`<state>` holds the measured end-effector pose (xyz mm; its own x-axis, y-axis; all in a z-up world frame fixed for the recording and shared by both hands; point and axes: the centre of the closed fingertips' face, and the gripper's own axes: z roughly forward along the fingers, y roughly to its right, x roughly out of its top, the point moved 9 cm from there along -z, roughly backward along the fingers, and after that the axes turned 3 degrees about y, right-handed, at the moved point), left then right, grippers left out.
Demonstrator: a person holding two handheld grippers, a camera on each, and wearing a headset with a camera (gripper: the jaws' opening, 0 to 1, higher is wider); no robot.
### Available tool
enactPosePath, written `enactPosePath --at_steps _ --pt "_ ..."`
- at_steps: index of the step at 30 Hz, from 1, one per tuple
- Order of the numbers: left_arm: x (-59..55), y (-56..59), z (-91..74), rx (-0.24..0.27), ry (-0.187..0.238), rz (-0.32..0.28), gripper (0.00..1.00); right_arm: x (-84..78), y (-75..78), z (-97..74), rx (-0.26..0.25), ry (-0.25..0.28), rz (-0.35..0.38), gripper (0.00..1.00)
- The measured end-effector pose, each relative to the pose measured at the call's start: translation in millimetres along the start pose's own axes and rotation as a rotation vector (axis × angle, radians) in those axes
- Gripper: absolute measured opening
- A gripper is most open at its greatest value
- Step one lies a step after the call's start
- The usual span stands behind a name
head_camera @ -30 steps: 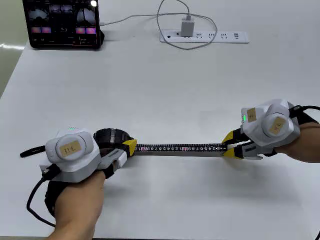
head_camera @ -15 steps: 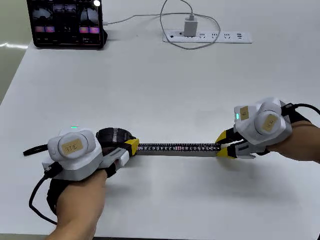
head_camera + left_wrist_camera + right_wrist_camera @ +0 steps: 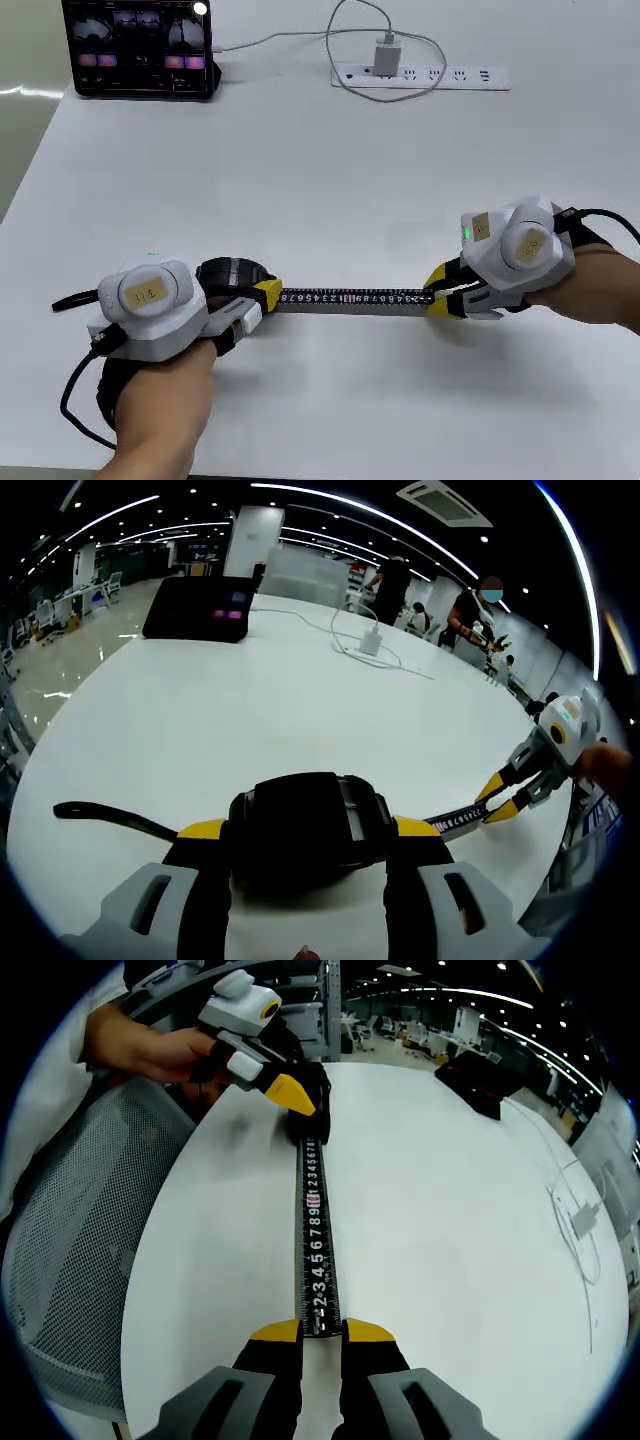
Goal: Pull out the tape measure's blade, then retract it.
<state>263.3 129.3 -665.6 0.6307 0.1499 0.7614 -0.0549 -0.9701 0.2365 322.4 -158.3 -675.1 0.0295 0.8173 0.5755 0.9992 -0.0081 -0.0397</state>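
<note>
I'm clamping my right tongs (image 3: 322,1332) on the tip of the blade (image 3: 314,1230), which is lying stretched along the white tabletop (image 3: 450,1220) to the black case (image 3: 312,1120) that the left tongs (image 3: 290,1092) are gripping.

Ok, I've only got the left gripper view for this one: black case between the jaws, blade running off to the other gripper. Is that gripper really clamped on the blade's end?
Observer: Yes. The right gripper view shows the right gripper with its yellow-tipped jaws closed on the tip of the blade.
Operator: Can you read the scale?
Observer: There, yes. The printed face is up, with the lowest numbers next to the jaws and a red mark farther along.
Operator: Does the blade sag?
Observer: In the head view it runs straight from the case to that gripper.
</note>
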Motion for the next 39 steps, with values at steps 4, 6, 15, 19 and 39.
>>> enactPosePath --at_steps 4,6,15,19,39 --pt "0.1 -0.1 -0.2 -0.001 -0.001 -0.001 0.57 4.0 -0.6 1.8 0.007 0.015 0.008 0.1" --pt "0.1 0.0 -0.2 -0.001 -0.002 -0.001 0.57 6.0 -0.1 3.7 0.01 0.017 0.008 0.1" --pt "0.1 0.0 0.2 -0.002 -0.003 -0.001 0.57 16.0 1.3 10.1 0.021 0.035 0.008 0.1" --pt "0.0 -0.4 0.9 -0.004 -0.003 -0.003 0.57 22.1 1.6 13.6 0.028 0.041 0.002 0.1" --pt "0.2 -1.8 0.3 -0.011 -0.004 -0.015 0.57 45.3 3.1 28.5 0.056 0.082 -0.003 0.1"
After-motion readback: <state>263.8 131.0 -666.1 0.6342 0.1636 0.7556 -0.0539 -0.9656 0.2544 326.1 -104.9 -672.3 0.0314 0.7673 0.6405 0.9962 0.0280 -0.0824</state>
